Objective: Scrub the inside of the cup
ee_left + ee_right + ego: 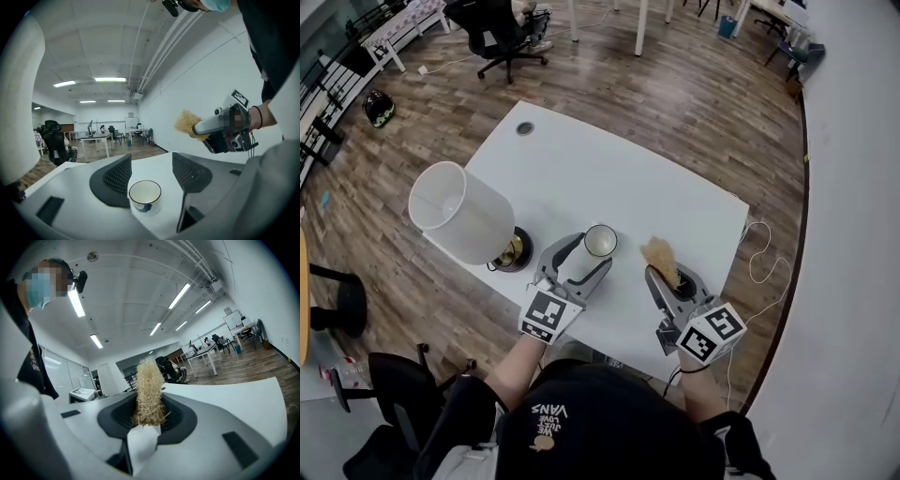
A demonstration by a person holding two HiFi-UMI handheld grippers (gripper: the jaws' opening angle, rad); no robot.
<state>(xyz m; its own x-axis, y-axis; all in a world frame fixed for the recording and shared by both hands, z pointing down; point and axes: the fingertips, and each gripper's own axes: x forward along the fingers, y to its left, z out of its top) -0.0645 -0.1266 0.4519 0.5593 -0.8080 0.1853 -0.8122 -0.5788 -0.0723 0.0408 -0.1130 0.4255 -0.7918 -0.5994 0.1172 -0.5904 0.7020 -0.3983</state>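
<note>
A white cup (600, 241) with a dark rim stands on the white table (581, 169), mouth up and empty inside. My left gripper (589, 253) straddles it: in the left gripper view the cup (145, 197) sits between the two dark pads, close to the left one, with a gap showing on the right. My right gripper (667, 277) hovers to the cup's right, shut on a tuft of straw-coloured scrubbing fibre (661, 256). In the right gripper view the fibre (149, 390) sticks up out of the closed jaws. The left gripper view also shows the fibre (190, 123) in the air, above and right of the cup.
A table lamp with a white shade (461, 211) and a brass base (514, 248) stands just left of the left gripper. A round cable hole (525, 128) is at the table's far side. A white cable (759, 262) lies on the wooden floor, right of the table.
</note>
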